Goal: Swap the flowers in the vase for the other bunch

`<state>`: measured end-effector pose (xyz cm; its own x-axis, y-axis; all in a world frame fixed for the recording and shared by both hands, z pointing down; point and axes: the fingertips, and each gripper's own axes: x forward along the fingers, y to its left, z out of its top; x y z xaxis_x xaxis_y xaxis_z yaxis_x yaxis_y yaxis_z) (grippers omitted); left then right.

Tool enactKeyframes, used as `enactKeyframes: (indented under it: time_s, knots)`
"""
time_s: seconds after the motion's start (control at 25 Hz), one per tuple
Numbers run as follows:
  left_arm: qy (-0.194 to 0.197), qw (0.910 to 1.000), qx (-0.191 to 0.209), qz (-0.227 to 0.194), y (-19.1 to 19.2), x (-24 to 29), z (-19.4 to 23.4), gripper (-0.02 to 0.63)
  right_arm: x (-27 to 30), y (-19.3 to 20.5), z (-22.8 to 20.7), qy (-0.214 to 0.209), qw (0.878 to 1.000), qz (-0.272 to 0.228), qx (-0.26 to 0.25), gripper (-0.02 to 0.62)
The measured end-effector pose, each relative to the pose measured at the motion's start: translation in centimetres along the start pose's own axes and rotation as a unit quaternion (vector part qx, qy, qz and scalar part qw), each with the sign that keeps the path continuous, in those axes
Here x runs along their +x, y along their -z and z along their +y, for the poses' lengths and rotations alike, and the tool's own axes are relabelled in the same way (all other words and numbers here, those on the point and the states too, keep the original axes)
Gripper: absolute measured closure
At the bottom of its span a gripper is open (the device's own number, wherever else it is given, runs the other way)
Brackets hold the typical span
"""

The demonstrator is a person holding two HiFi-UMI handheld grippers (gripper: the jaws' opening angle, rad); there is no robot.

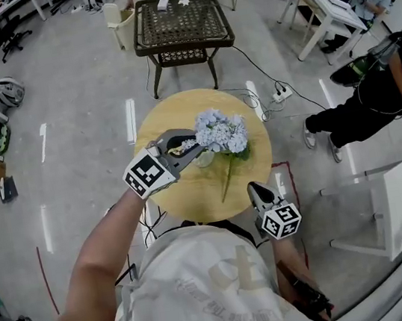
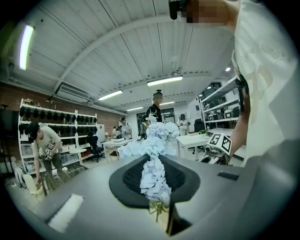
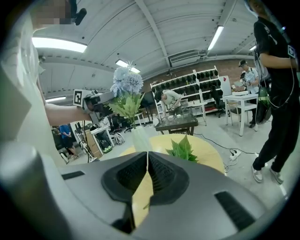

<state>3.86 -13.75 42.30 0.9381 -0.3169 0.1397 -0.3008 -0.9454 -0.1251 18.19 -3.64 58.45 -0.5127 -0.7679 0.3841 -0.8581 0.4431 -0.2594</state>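
Note:
A clear vase (image 1: 204, 158) stands on the round yellow table (image 1: 184, 189). Pale blue flowers (image 1: 221, 131) rise above it, and my left gripper (image 1: 194, 146) is shut on them from the left, just over the vase mouth. In the left gripper view the blue flowers (image 2: 154, 161) stick up between the pads. From the right gripper view the blue flowers (image 3: 126, 81) top the vase (image 3: 139, 139), with the left gripper (image 3: 99, 99) beside them. The other bunch (image 1: 229, 174) lies on the table, its green leaves (image 3: 183, 149) showing. My right gripper (image 1: 260, 195) is shut and empty at the table's near edge.
A dark wicker table (image 1: 181, 23) stands beyond the round one, with a pale bin (image 1: 117, 22) beside it. A person in black (image 1: 373, 102) stands to the right. A power strip (image 1: 281, 94) and cable lie on the floor. White furniture (image 1: 389, 202) is at the right.

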Motion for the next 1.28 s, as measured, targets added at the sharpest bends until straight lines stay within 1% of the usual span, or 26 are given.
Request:
enactKeyframes:
  time_s: [0.16,0.36,0.48,0.76,1.04,1.28]
  knots:
    - [-0.007,0.9999,0.0,-0.009,-0.9,-0.1,0.0,0.568,-0.4,0.2,-0.2,-0.001,1.0,-0.003,0.0,0.586]
    - [-0.018,0.9993,-0.021,-0.026,-2.4,0.2,0.1,0.568,-1.0,0.4,-0.9,-0.002,1.0,-0.004,0.002,0.586]
    - [-0.016,0.9986,-0.027,-0.043,-3.4,-0.1,0.3,0.569,-0.9,0.3,-0.9,-0.001,1.0,-0.005,0.003,0.586]
    - [-0.009,0.9976,-0.028,-0.063,-5.6,-0.8,0.3,0.569,-0.7,-0.2,-0.7,-0.001,1.0,-0.011,0.006,0.586]
    - [-0.024,0.9939,-0.032,-0.102,-8.7,-2.5,1.1,0.569,-0.4,-0.8,-0.3,-0.005,1.0,-0.01,-0.001,0.586]
    - [-0.047,0.9891,-0.045,-0.132,-10.3,-4.9,2.4,0.569,-0.2,-0.8,0.5,-0.008,1.0,-0.01,-0.007,0.586]
